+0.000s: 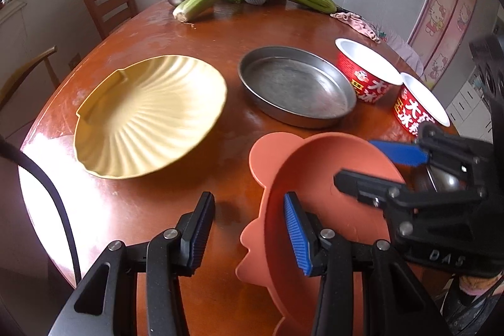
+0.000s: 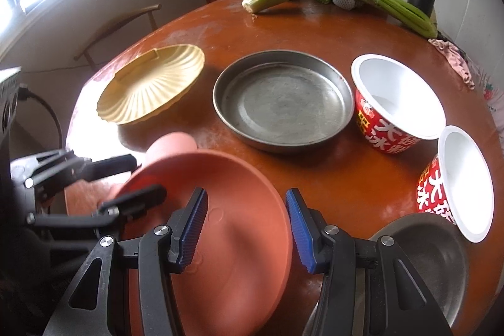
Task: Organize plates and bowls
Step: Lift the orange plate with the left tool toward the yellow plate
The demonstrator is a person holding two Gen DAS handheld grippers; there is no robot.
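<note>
A round reddish-brown wooden table (image 1: pixel 163 30) carries the dishes. Farthest left lies a pale yellow scallop-shell plastic plate (image 1: pixel 148 115), resting flat on the table. Beside it, toward the near edge, the left tool (image 1: pixel 249 229) hovers with its jaws spread apart and gripping nothing — its right finger sits over the rim of a salmon-orange plastic bowl with scalloped lobes (image 1: pixel 315 178), which appears tilted at the front of the table. Behind that bowl, at mid-table, is a round shallow grey metal pan (image 1: pixel 296 85), just apart from the shell plate. The right tool (image 2: pixel 247 229) is also spread wide, holding nothing, its fingers straddling the orange bowl's right rim. Right of the pan stand two red paper bowls with white interiors and Chinese lettering — one upright (image 2: pixel 395 103), one tipped on its side (image 2: pixel 453 181). At the near right lies a dark metal bowl (image 2: pixel 431 254), partly hidden behind the right tool.
</note>
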